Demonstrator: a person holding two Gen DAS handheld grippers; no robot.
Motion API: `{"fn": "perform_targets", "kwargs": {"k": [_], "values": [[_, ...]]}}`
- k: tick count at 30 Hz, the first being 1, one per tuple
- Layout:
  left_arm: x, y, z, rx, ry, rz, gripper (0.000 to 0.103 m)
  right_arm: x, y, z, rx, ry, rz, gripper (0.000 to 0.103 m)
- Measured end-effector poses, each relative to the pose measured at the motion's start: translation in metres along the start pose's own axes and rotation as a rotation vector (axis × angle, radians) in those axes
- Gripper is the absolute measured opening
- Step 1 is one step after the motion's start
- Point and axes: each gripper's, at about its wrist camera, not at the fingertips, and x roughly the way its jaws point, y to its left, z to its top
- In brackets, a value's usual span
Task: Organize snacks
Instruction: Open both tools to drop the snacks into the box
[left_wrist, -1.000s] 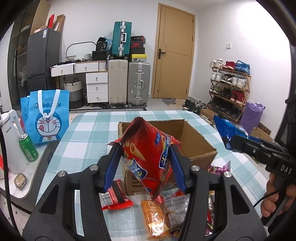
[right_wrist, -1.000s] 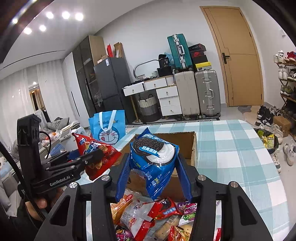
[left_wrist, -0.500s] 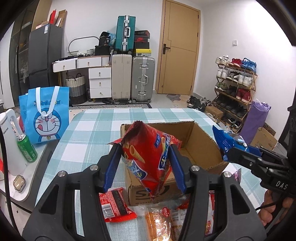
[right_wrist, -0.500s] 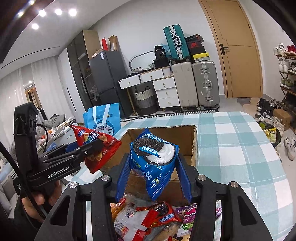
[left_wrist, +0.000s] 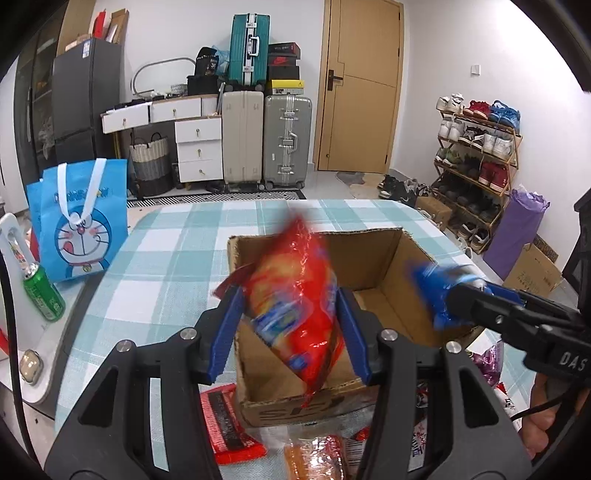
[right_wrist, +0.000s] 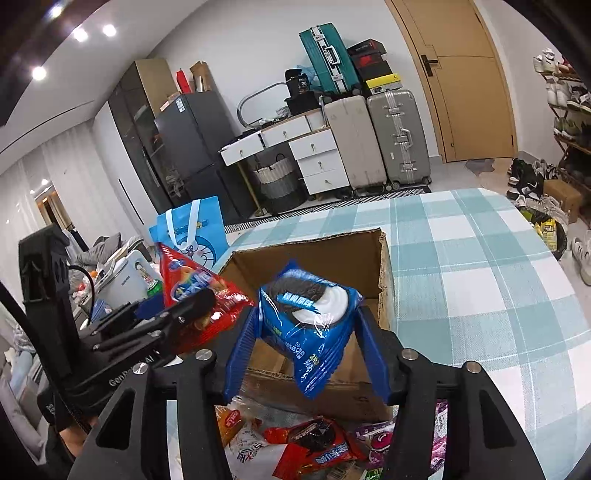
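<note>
motion blurs the red snack bag (left_wrist: 295, 306) and blue cookie pack (left_wrist: 439, 291) beyond reading.

Both wrist cams—close, over box (left_wrist: 373, 258)

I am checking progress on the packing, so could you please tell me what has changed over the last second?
Both hands carried their bags forward over the cardboard box, which looms larger. The right gripper has just been opening its jaws, with the blue cookie bag between them. The left gripper stays shut on the red snack bag, now blurred. The loose snacks in front of the box stayed put.
</note>
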Motion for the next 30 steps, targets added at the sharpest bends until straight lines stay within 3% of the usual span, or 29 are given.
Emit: {"fn": "perform_targets", "kwargs": {"k": [2,3,4,6,7,10,13,18,23,30], "values": [[0.001,0.002,-0.001,-0.010,0.004,-0.025,0.050,-0.005,-0.001,-0.001,-0.011,-0.014,0.011,0.065],[0.001,0.003,-0.001,-0.011,0.007,-0.028,0.051,-0.008,-0.001,-0.002,-0.019,-0.019,0.013,0.077],[0.000,0.003,-0.001,-0.010,0.010,-0.024,0.057,-0.012,-0.002,-0.003,-0.025,-0.028,0.008,0.090],[-0.007,0.006,-0.003,-0.016,0.004,-0.023,0.072,-0.025,-0.004,-0.006,-0.022,-0.058,-0.021,0.101],[-0.011,0.009,-0.005,-0.023,-0.004,-0.026,0.082,-0.032,-0.006,-0.007,-0.017,-0.067,-0.033,0.102],[-0.025,0.015,-0.010,-0.024,-0.018,-0.025,0.088,-0.046,-0.014,-0.011,-0.006,-0.059,-0.024,0.102],[-0.039,0.021,-0.020,-0.012,-0.013,0.016,0.102,-0.061,-0.019,-0.018,0.008,-0.048,-0.020,0.102],[-0.066,0.028,-0.046,0.023,-0.002,0.012,0.102,-0.076,-0.019,-0.034,-0.015,-0.017,-0.048,0.102],[-0.085,0.037,-0.070,0.007,0.036,0.012,0.102,-0.083,-0.014,-0.051,-0.040,0.022,-0.079,0.102],[-0.108,0.050,-0.093,-0.018,0.022,0.018,0.102,-0.094,0.000,-0.080,-0.113,0.055,-0.098,0.102]]}}
